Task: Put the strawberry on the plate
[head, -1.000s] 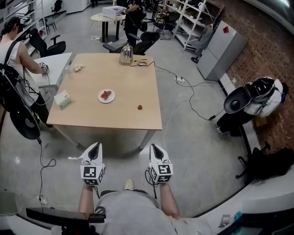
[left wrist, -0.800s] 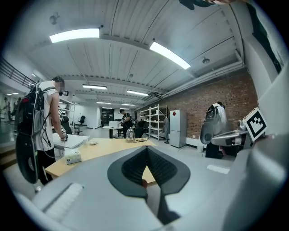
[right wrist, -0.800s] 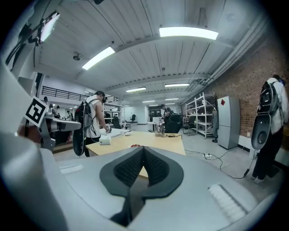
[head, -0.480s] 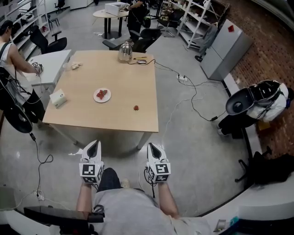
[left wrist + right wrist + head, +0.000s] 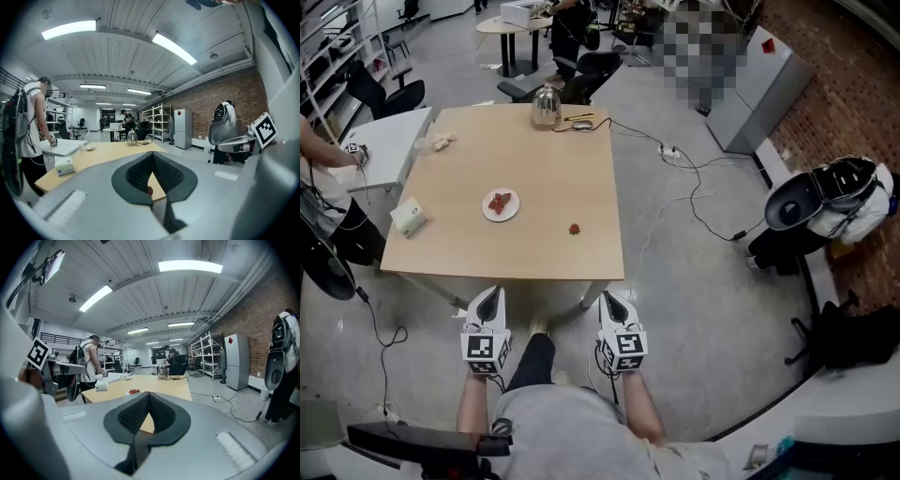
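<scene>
A single red strawberry (image 5: 574, 228) lies on the wooden table (image 5: 469, 248), toward its near right side. To its left stands a small white plate (image 5: 501, 204) with several red pieces on it; the plate (image 5: 133, 391) also shows in the right gripper view. My left gripper (image 5: 492, 298) and right gripper (image 5: 612, 300) hang side by side just short of the table's near edge, over the floor. Both are shut with nothing between the pads. In the left gripper view a small red spot (image 5: 149, 190) shows behind the closed jaws.
A metal kettle (image 5: 546, 108) and cables sit at the table's far edge, and a tissue box (image 5: 408, 217) at its left edge. A person works at a white desk (image 5: 389, 141) on the left. A power strip (image 5: 670, 150) and cords lie on the floor to the right.
The table has come nearer in the head view as the person stepped forward. Both grippers now sit close to its front edge, still shut.
</scene>
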Demonstrator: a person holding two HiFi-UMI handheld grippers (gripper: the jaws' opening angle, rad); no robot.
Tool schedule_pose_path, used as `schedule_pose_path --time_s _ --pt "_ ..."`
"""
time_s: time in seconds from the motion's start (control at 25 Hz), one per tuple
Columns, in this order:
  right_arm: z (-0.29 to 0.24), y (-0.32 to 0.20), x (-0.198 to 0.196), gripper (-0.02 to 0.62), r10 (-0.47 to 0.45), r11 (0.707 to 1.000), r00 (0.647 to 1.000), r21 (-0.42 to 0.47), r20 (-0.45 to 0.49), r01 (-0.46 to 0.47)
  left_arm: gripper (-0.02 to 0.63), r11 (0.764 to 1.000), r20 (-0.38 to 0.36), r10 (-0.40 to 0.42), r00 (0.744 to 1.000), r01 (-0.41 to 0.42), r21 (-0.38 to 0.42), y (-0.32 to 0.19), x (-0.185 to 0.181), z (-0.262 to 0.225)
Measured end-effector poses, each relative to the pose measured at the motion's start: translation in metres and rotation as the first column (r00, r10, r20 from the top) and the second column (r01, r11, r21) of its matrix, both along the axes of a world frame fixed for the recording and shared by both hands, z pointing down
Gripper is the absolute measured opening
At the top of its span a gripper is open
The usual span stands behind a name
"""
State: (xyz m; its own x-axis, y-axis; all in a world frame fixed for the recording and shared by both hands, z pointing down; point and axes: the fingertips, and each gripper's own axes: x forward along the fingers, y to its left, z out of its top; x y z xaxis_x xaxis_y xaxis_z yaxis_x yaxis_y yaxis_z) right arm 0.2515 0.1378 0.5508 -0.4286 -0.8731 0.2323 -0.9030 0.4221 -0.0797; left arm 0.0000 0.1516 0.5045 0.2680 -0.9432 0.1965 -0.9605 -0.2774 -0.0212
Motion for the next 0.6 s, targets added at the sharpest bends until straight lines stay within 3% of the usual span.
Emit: schedule_pose_path --time_s 0.6 --pt "0.011 -0.122 -0.042 0.008 0.046 0.998 0.998 -0.041 -0.031 -0.047 0.02 0.996 0.002 0.068 0.998 -0.068 -0.055 -0.126 -0.034 0.011"
